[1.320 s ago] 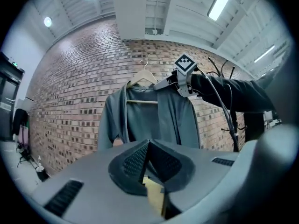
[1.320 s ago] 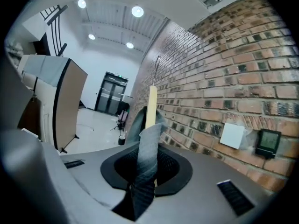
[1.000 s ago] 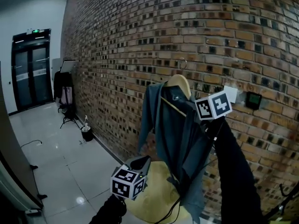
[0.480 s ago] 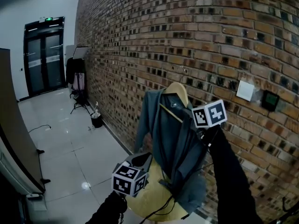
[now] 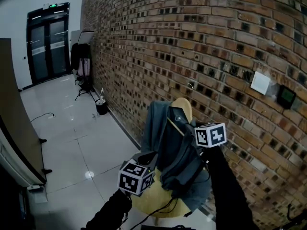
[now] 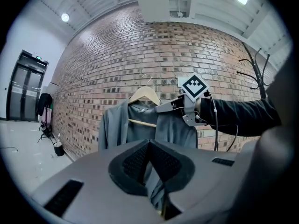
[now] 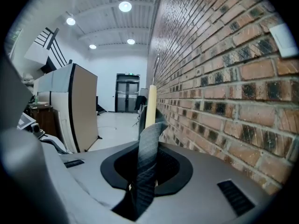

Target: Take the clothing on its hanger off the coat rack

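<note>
So the grey-blue shirt (image 5: 168,147) on its wooden hanger (image 5: 183,107) is off the coat rack (image 6: 256,71). It hangs in the air in front of the brick wall (image 5: 216,56), and the rack stands well off to the side. The right tool (image 7: 142,171) is clamped on the shirt's shoulder, with a fold of cloth running up between its jaws and the pale hanger end right behind it. The left tool (image 6: 152,171) sits lower and is pinched shut on the shirt's bottom edge. A yellow round thing (image 5: 153,202) is under the shirt, but I can't tell what it is.

The only container is a small dark bucket (image 5: 101,107) on the floor (image 5: 72,143), just beside the wall. Something pale and thin sticks up out of it, too small to make out.
</note>
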Demonstrator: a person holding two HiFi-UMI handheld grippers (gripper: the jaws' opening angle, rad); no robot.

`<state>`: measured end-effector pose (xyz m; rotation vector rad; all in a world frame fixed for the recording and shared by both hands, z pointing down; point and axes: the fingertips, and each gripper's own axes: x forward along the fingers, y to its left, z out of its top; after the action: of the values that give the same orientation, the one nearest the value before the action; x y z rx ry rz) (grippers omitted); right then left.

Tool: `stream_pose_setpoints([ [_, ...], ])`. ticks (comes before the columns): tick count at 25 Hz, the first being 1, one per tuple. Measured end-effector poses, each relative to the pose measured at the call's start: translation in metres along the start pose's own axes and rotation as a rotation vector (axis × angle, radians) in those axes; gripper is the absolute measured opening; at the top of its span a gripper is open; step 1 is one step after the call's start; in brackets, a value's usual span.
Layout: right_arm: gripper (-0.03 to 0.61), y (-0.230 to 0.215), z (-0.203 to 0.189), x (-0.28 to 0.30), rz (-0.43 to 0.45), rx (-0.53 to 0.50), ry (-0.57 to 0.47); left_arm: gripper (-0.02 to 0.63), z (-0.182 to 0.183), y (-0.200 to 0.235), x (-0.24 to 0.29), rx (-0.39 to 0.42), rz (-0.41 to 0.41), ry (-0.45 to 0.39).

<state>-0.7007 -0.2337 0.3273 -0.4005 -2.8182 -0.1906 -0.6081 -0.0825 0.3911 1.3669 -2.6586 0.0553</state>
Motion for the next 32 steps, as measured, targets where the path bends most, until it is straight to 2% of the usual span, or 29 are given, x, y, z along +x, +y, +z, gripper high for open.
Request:
stream_pose_setpoints([
  [6,0.038,-0.003,-0.059,0.018,-0.027,0.033,0.052,0.003,-0.029,0.003,0.008,-0.030,0.006,0.057],
  [10,0.038,0.000,-0.113,0.028,-0.043,0.051,0.105,0.003,-0.055,0.001,0.006,-0.065,0.008,0.097],
  [19,0.039,0.011,-0.213,0.050,-0.080,0.151,0.165,0.003,-0.097,0.001,0.006,-0.093,0.013,0.194],
  [25,0.040,0.022,-0.257,0.067,-0.074,0.181,0.208,0.003,-0.115,0.006,0.012,-0.116,0.036,0.219],
  [32,0.044,0.033,-0.272,0.087,-0.048,0.204,0.229,0.003,-0.130,0.010,0.021,-0.128,0.041,0.254],
])
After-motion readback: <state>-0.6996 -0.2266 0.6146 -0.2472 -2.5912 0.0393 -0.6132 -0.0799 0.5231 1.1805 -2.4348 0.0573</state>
